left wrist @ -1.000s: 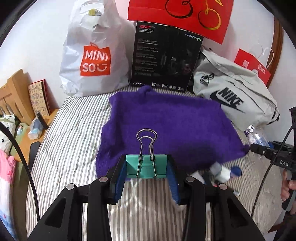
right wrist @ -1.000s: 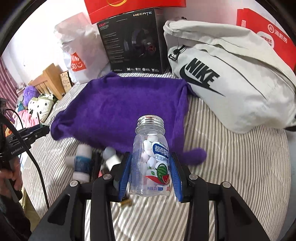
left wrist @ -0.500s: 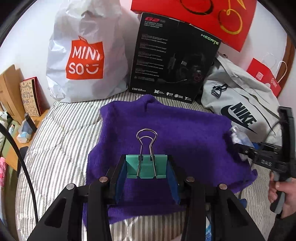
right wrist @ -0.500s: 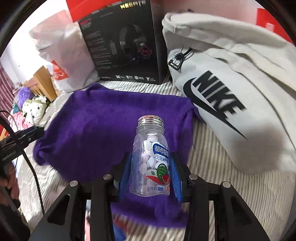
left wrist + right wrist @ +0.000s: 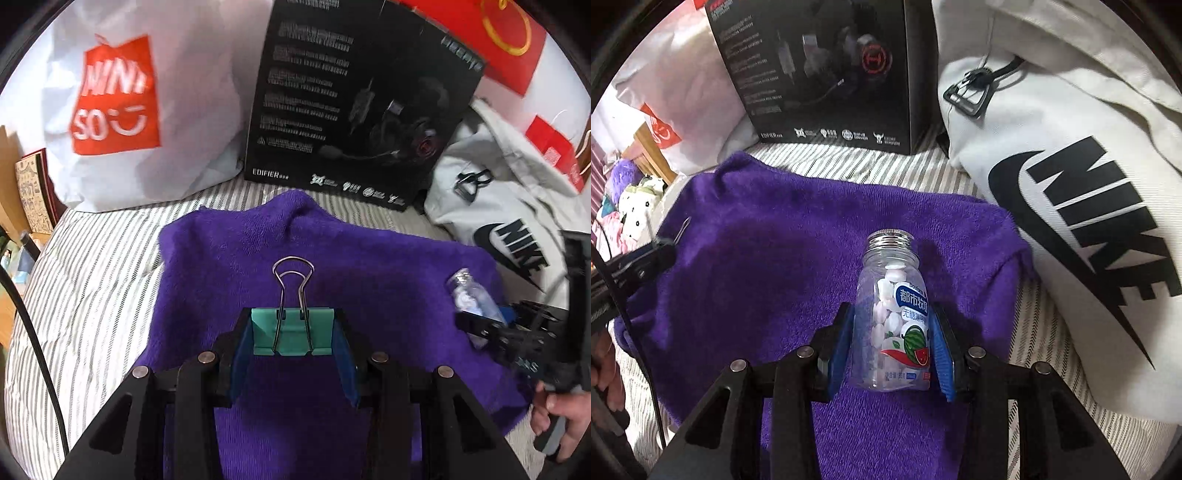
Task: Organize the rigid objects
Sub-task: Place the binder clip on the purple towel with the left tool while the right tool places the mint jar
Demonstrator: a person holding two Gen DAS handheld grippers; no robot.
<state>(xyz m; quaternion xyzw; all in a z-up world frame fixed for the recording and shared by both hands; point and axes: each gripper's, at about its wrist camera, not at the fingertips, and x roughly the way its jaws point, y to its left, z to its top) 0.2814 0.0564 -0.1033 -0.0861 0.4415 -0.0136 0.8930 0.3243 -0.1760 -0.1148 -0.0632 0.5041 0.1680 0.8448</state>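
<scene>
Left gripper (image 5: 293, 338) jaws pinching teal metal binder clip (image 5: 291, 334), wire handles pointing forward, above purple fleece towel (image 5: 369, 266) on striped bed (image 5: 92, 288). Right gripper (image 5: 892, 349) jaws clamping clear plastic bottle of white tablets (image 5: 892, 314), silver neck forward, over same towel.

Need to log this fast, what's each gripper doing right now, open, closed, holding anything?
Left gripper: closed on the teal binder clip.
Right gripper: closed on the clear candy bottle.
</scene>
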